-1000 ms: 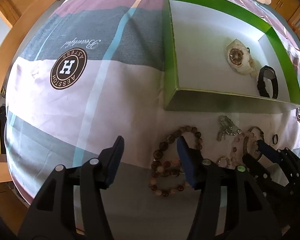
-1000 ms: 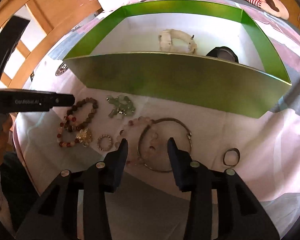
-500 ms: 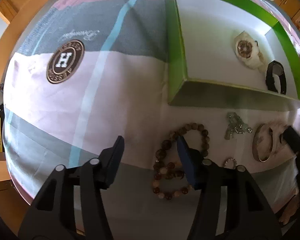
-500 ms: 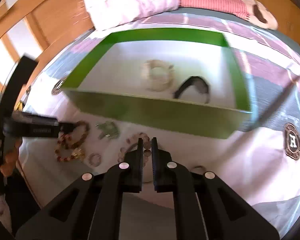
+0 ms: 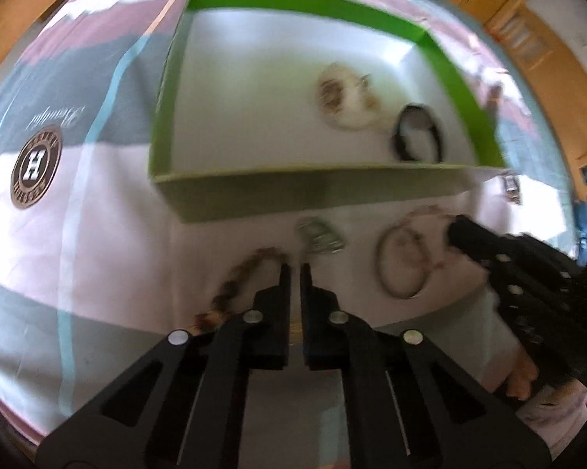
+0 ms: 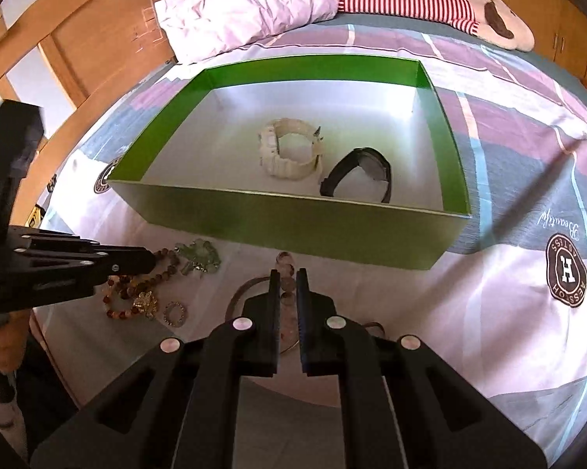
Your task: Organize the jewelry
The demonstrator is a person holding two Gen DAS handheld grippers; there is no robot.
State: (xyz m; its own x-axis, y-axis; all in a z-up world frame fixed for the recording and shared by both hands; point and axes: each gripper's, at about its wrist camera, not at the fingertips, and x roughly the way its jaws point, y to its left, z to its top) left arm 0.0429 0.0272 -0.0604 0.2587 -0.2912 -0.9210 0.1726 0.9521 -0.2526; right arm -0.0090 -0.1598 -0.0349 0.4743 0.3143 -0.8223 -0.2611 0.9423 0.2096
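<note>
Open green box with white floor, lying flat on the bed. Inside it, a cream-white watch standing on its edge, strap closed in a loop; just beside it on the right, a black watch, also on its edge. In front of the box, on the bedspread: brown bead bracelet with a gold charm, doubled in loops; pale green cluster piece close to the box wall; small sparkling ring; thin metal bangle lying flat; pale pink bead bracelet, partly lifted between black fingers; small dark ring, mostly hidden.
</note>
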